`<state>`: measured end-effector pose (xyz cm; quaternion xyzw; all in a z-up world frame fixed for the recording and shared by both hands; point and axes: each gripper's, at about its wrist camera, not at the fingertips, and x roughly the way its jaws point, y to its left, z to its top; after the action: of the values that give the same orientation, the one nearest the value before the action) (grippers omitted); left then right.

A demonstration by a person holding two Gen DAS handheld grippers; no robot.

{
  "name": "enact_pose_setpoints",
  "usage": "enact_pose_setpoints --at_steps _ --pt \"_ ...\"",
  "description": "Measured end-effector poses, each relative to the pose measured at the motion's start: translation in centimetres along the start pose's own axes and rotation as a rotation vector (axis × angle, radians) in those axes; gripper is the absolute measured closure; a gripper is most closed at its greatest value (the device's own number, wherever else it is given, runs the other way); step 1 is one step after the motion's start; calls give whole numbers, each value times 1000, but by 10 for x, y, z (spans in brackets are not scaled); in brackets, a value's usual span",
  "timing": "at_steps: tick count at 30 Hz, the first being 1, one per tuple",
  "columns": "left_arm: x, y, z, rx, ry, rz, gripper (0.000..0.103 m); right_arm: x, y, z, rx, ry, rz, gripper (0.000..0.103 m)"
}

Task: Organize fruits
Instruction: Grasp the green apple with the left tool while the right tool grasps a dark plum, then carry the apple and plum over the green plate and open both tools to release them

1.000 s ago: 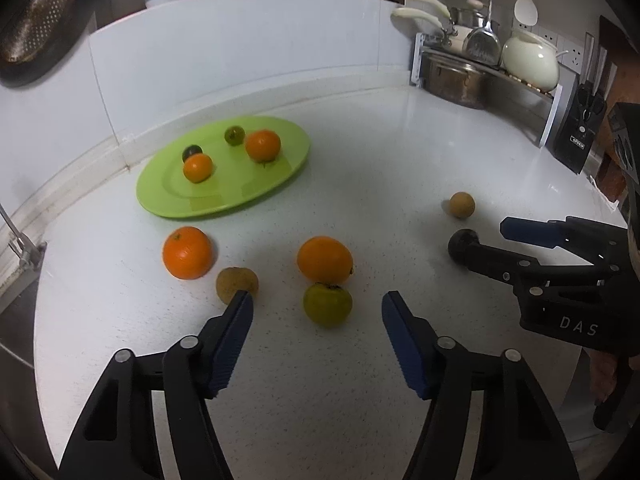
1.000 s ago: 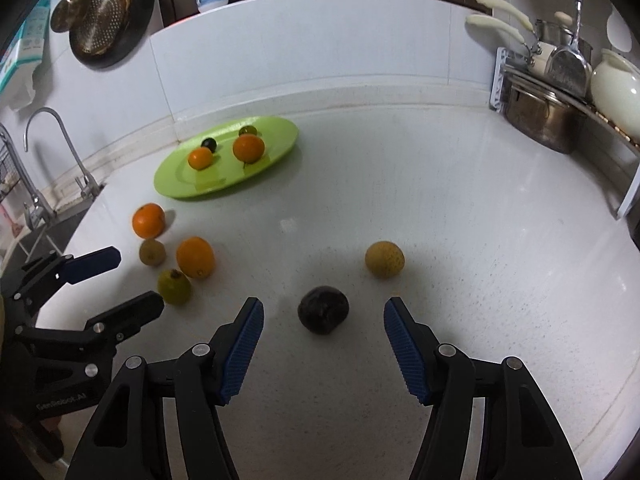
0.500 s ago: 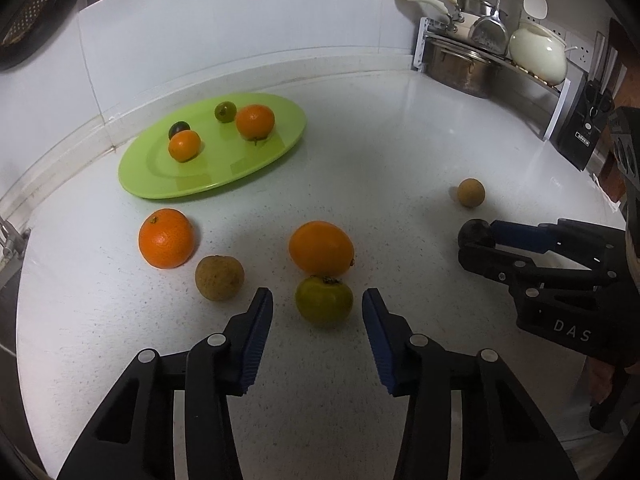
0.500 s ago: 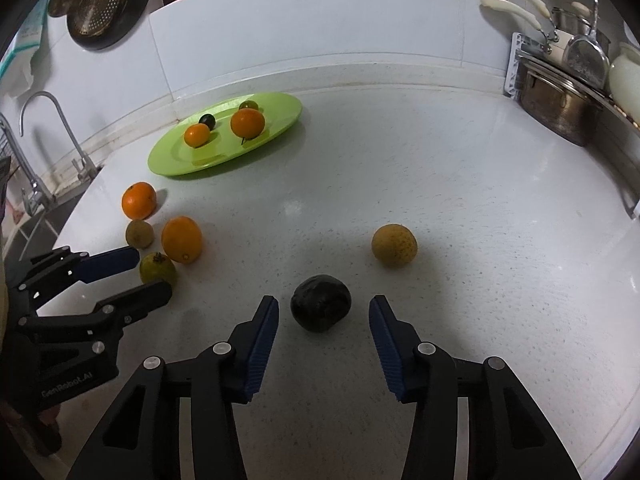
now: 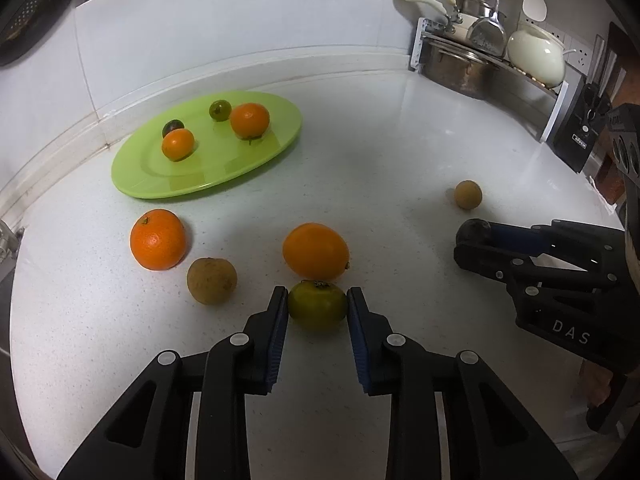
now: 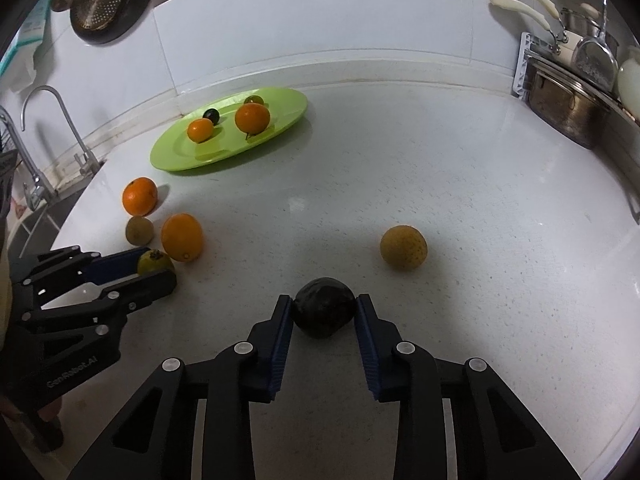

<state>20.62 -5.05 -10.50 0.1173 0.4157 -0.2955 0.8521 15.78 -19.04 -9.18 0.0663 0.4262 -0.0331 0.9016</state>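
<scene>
My left gripper is shut on a green fruit that rests on the white counter. An orange sits just beyond it, a brown fruit and another orange to the left. My right gripper is shut on a dark fruit on the counter. A tan fruit lies to its right. A green plate at the back left holds two oranges and two small dark-green fruits. The right gripper also shows in the left wrist view.
A sink and faucet lie at the far left. A dish rack with a steel pot and a white pot stands at the back right. A knife block is by the right edge.
Both grippers moved forward and closed: the left around the green fruit, the right around the dark fruit. Both fruits still rest on the counter.
</scene>
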Motion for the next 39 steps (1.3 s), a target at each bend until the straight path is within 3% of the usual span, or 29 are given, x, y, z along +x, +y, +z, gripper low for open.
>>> enact_pose_setpoints --at_steps 21,39 --pt "-48 10 7 -27 -108 32 73 -35 28 20 -67 -98 57 70" --pt "-89 34 30 -36 -241 117 73 -53 55 60 -113 -199 144 70"
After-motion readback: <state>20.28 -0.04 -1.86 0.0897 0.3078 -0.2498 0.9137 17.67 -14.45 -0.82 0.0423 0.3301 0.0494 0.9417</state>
